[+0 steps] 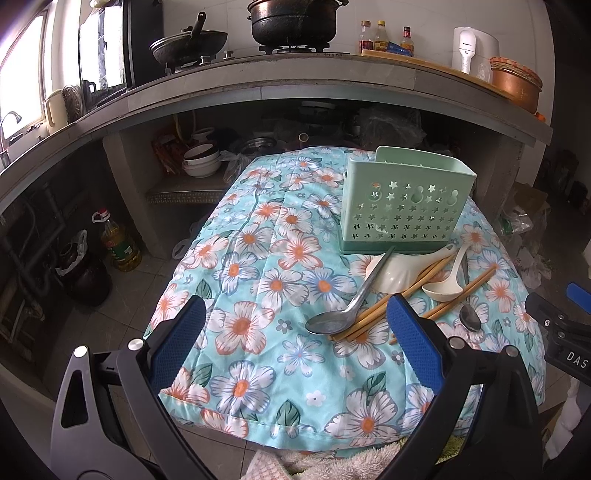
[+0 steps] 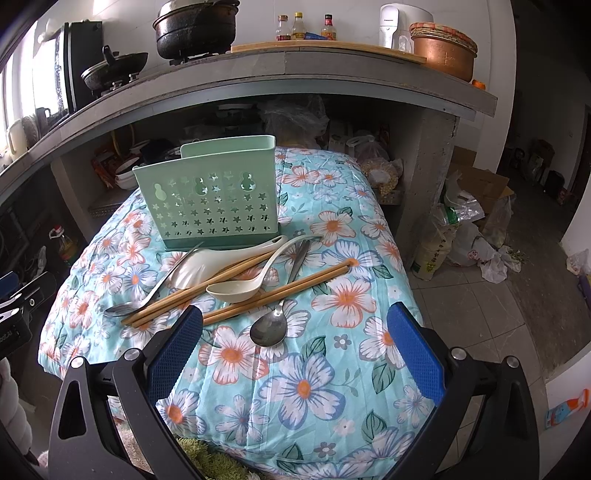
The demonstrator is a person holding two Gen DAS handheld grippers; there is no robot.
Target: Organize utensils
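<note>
A mint-green perforated utensil holder (image 1: 404,205) (image 2: 210,199) stands upright on a flower-print cloth (image 1: 280,280) (image 2: 332,332). In front of it lies a pile: two metal spoons (image 1: 332,322) (image 2: 269,329), a white ceramic ladle (image 1: 391,273) (image 2: 192,267), a white soup spoon (image 1: 443,284) (image 2: 236,290) and wooden chopsticks (image 1: 373,315) (image 2: 280,291). My left gripper (image 1: 295,343) hovers open just short of the pile, nothing between its blue pads. My right gripper (image 2: 295,350) is open too, its fingers flanking the nearer metal spoon from above.
Behind the cloth-covered table runs a concrete counter (image 1: 295,79) with a wok, a black pot (image 1: 293,20), bottles and a copper basin (image 2: 443,51). Bowls (image 1: 201,158) sit under it. An oil bottle (image 1: 120,242) stands on the floor left; bags (image 2: 465,229) lie right.
</note>
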